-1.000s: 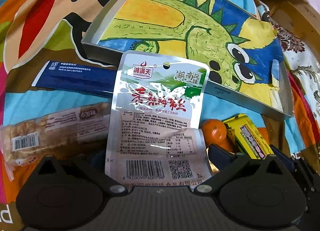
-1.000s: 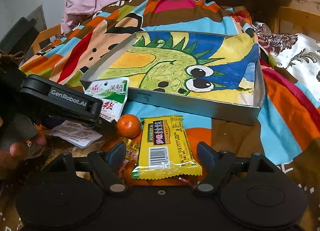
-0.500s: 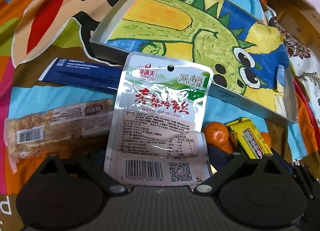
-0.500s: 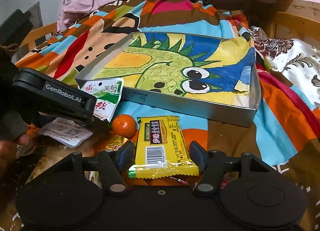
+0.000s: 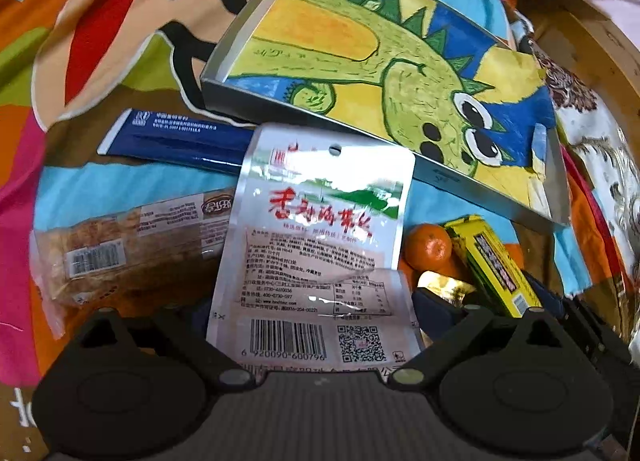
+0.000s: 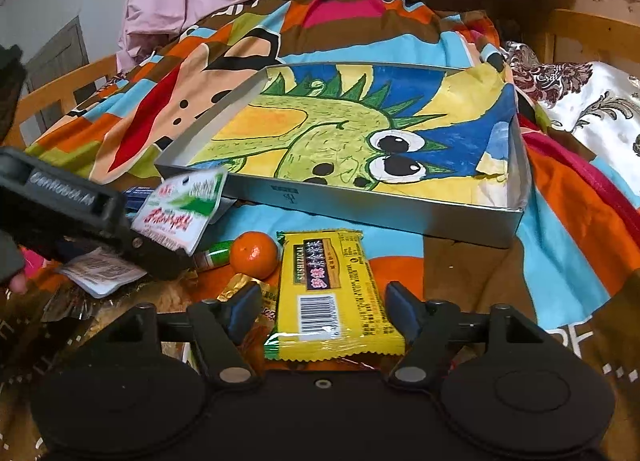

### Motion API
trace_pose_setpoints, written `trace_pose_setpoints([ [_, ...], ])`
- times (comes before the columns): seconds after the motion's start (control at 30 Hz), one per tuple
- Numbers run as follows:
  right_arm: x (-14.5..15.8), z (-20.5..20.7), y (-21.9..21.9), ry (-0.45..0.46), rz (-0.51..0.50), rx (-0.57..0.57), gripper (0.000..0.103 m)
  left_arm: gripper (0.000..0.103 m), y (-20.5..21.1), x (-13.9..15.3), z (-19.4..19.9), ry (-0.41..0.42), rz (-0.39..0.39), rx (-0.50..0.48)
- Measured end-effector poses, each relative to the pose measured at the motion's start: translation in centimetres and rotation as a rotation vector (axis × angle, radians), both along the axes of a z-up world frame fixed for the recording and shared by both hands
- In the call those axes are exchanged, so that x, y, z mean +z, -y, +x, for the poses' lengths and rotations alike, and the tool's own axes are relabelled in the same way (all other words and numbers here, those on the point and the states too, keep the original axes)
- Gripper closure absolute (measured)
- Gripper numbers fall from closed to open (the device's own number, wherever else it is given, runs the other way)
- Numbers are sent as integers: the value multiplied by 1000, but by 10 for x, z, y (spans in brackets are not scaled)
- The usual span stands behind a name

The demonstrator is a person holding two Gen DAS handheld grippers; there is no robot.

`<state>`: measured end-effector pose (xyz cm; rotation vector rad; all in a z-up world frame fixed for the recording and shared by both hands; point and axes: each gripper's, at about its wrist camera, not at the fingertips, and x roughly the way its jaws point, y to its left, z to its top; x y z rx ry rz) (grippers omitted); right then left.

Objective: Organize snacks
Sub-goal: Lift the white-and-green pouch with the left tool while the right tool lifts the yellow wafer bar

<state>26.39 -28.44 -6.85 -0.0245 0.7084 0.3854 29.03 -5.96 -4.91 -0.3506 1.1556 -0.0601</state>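
Observation:
My left gripper (image 5: pixel 316 321) is shut on a white and green snack pouch (image 5: pixel 320 245) and holds it above the cloth, just short of the near wall of the grey tray (image 5: pixel 480 185) lined with a dinosaur drawing. The pouch also shows in the right wrist view (image 6: pixel 180 209), raised near the tray's near left corner (image 6: pixel 192 173). My right gripper (image 6: pixel 320 309) is shut on a yellow snack bar (image 6: pixel 332 293), held low over the cloth in front of the tray. A small orange (image 6: pixel 253 253) lies to the left of the bar.
A blue packet (image 5: pixel 176 141) and a clear-wrapped pastry (image 5: pixel 132 241) lie on the colourful cloth to the left. A gold wrapper (image 6: pixel 244 289) and a green packet (image 6: pixel 212 255) lie near the orange. A wooden frame (image 6: pixel 592 29) runs behind and to the right.
The left gripper has lifted the pouch and carried it forward toward the tray's near wall. The right gripper has moved slightly forward with the yellow bar.

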Motion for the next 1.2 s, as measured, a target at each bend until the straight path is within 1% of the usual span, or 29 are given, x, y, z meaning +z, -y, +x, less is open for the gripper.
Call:
trace_pose_setpoints([
  [0.1,-2,0,-2,6,-6,0,28,5,-3,-6,6,-10,-33,19],
  [0.17,-2,-1,-2,12,-4,-5,27,5,-3,-8,9,-14,-39,26],
  [0.2,-2,-1,-2,15,-7,-7,29,5,-3,-8,11,-15,-42,30],
  [0.23,-2,-2,-3,21,-16,-15,34,6,-3,-8,12,-12,-46,33],
  [0.27,-1,-2,-2,25,-21,-24,38,12,-4,-8,12,-10,-47,39],
  [0.3,-1,-2,-1,24,-16,-24,42,12,-4,-8,12,-12,-46,46],
  [0.43,1,-3,-2,26,-24,-24,43,13,-5,-3,6,-5,-51,65],
  [0.47,2,-5,-3,31,-29,-23,43,28,-5,-1,4,3,-44,69],
  [0.5,3,-6,-3,35,-31,-23,43,31,-6,1,2,13,-28,72],
  [0.57,5,-8,-4,38,-34,-22,43,35,-9,5,-2,26,-38,80],
  [0.63,5,-10,-4,37,-37,-22,43,37,-10,8,-7,37,-40,77],
  [0.73,6,-13,-5,38,-44,-25,43,38,-10,12,-13,57,-33,49],
  [0.8,6,-14,-5,36,-43,-31,43,30,-9,13,-12,52,-32,46],
  [0.83,6,-14,-5,35,-42,-33,43,14,-9,13,-9,38,-29,52],
  [0.87,6,-14,-5,34,-41,-34,43,5,-8,13,-7,27,-23,59],
  [0.93,5,-13,-5,34,-44,-32,43,5,-2,13,-2,19,4,58],
  [1.1,4,-10,-5,28,-33,-33,43,4,21,8,17,-32,91,-3],
  [1.2,3,-9,-4,24,-21,-33,43,2,33,4,25,-57,134,-11],
])
